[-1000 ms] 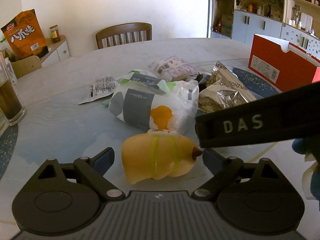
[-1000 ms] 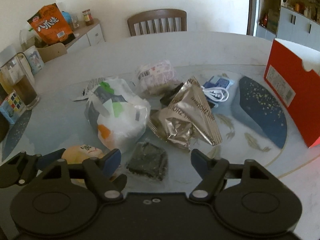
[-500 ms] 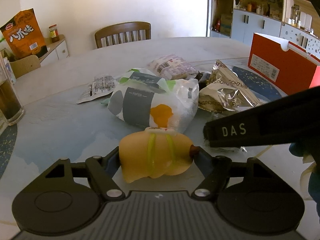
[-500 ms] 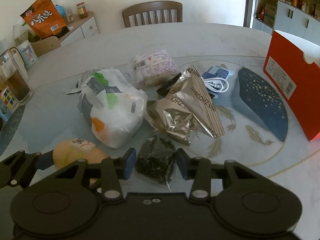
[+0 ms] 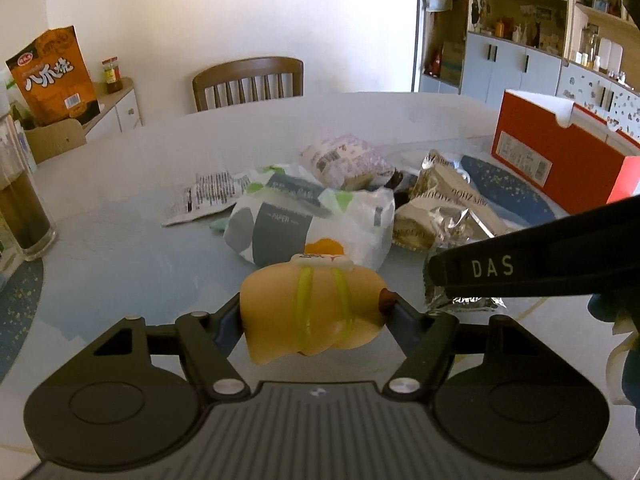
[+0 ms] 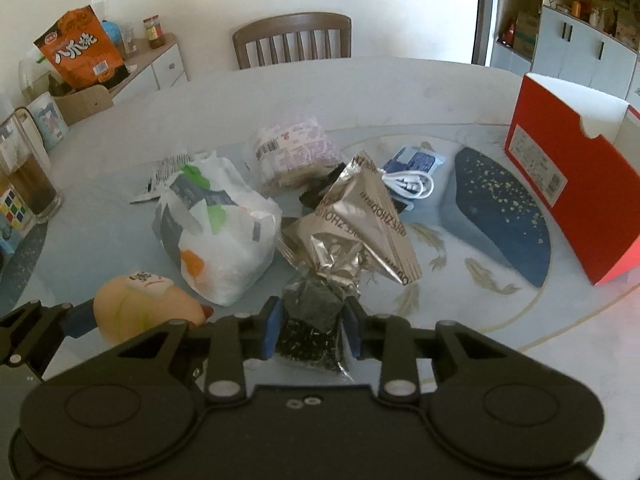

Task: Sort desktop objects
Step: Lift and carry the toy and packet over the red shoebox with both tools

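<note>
Yellow toy (image 5: 316,312) lies crosswise, clenched by left tool (image 5: 314,320); right tool (image 6: 312,328) grips dark packet (image 6: 314,316).

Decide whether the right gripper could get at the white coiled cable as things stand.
Probably not yet: the right gripper is shut on a dark seaweed packet, and a crumpled silver foil bag lies before the white coiled cable.

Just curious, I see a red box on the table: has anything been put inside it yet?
Cannot tell: the red box shows only its outer walls, and its inside is hidden.
</note>
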A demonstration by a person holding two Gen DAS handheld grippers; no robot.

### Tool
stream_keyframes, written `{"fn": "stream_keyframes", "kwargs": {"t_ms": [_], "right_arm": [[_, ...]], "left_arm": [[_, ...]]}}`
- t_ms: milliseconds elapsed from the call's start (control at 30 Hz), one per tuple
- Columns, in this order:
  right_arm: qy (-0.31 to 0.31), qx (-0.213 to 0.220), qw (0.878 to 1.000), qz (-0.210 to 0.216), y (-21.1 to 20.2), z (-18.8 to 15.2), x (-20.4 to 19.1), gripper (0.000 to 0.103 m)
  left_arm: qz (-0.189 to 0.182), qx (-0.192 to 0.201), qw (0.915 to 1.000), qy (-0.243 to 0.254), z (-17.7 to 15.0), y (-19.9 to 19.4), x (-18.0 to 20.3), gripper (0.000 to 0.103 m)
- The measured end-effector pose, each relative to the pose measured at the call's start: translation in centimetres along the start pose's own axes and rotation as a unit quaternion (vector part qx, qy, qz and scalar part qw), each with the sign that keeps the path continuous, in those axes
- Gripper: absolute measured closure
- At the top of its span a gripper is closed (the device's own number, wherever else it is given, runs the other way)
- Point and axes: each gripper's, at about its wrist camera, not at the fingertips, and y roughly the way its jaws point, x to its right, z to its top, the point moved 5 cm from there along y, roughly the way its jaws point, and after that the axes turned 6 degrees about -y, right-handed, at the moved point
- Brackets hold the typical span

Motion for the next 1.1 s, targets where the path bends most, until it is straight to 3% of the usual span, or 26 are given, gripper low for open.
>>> {"fn": "stream_keyframes", "kwargs": {"t_ms": [800,1100], "right_arm": [[0.027,0.083,0.996,-0.032,-8.0,3.3,3.2,0.070],[0.030,0.095,0.995,-0.031,-10.1,4.2,4.9,0.070]], "left_arm": [[-0.043,0.069,0.9964,0.024,6.0,-5.6,3.5,0.030],[-0.049,0.069,0.9962,0.020,8.2,-6.7,5.0,0.030]]}}
